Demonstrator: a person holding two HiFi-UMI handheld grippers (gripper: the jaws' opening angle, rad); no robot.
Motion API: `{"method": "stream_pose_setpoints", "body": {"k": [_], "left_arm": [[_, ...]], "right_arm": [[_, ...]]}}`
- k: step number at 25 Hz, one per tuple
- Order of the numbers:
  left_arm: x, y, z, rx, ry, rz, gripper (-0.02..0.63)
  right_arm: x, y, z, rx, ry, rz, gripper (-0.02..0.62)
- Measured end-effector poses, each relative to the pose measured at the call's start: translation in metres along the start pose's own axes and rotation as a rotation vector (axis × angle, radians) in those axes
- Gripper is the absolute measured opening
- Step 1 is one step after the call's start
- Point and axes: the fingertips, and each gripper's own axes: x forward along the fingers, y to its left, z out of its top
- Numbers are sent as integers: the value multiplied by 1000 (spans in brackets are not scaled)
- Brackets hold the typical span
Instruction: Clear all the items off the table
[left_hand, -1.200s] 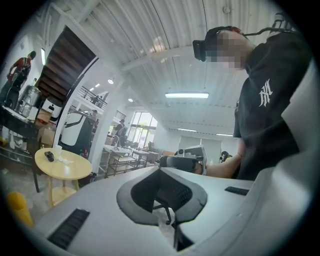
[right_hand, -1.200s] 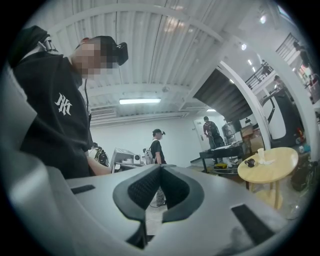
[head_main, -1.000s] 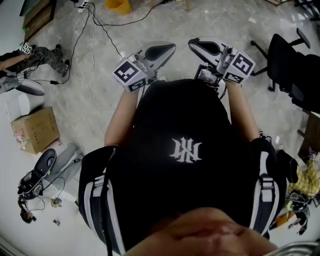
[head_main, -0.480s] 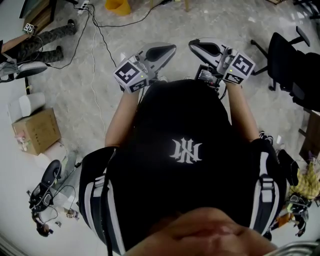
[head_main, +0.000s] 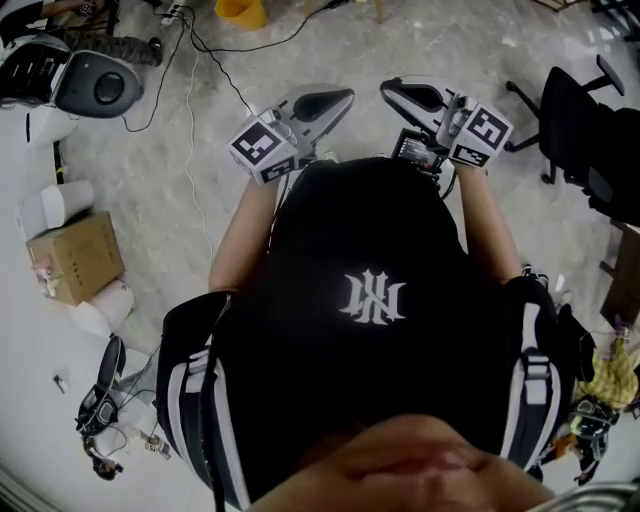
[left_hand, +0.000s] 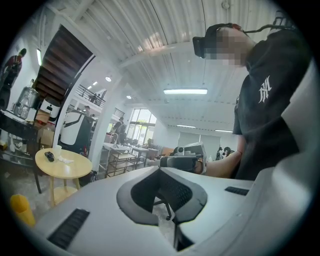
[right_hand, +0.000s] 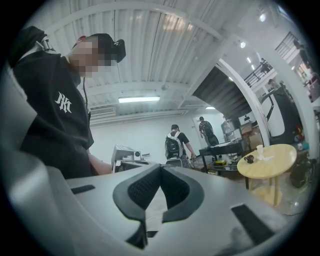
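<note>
Left tongs (left_hand: 159, 168) were noted closed, pads meeting at the tips, with nothing between them. Right tongs (right_hand: 161, 166) were likewise closed and empty. Both were held level in front of the person's chest, tips turned toward each other but apart. The round wooden surface (right_hand: 280, 163) was seen well away from both tongs. A white cup (right_hand: 259, 149) and a small dark object (right_hand: 249, 159) were recorded on it.

Three cameras around one person (left_hand: 270, 100)
The head view looks steeply down over the person's black shirt (head_main: 375, 300) to the floor (head_main: 180, 190); the gripper views look level along their fingers (left_hand: 137, 192), facing each other, both sharing the person and a round desk (left_hand: 75, 162).
</note>
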Motion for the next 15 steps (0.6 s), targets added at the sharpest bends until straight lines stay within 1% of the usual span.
{"method": "stream_pose_setpoints", "body": {"k": [3, 10, 15], "left_arm": [[0, 0, -2, 10, -1, -8, 12], [-1, -1, -6, -22, 11, 11, 12], [0, -1, -8, -17, 13, 19, 12]], "right_arm": [[1, 0, 1, -1, 1, 2, 3], [0, 0, -2, 5, 4, 5, 3], [-1, -1, -4, 10, 2, 5, 3]]}}
